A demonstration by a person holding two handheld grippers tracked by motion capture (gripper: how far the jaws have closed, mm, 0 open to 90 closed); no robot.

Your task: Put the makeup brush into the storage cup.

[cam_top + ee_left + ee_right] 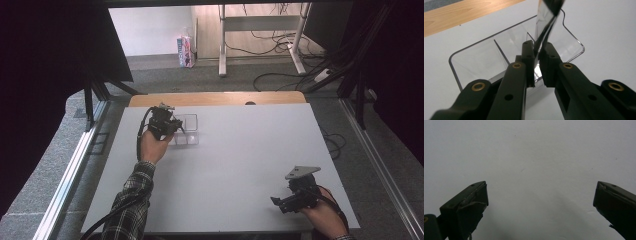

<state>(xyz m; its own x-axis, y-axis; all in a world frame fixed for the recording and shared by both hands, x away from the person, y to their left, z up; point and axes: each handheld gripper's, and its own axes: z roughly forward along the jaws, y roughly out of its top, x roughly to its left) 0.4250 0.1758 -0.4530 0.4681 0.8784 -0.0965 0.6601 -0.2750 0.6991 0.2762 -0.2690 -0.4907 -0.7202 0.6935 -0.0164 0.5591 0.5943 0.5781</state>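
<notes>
At the upper left of the desk point(240, 160), the left gripper point(537, 53) stands over the clear divided tray point(474, 60), jaws nearly together around a thin dark strip point(546, 27), apparently setting it in; next comes a clean release, while the right gripper point(540, 195) idles with jaws wide apart.

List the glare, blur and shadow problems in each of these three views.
High view: dark at both sides, the white table evenly lit, the clear plastic tray faint against it. Left gripper view: the thin shiny strip between the jaws of the left gripper is smeared and reflective, and the tray's walls glint. Right gripper view: soft shadows under the right gripper, its jaw tips slightly blurred.
</notes>
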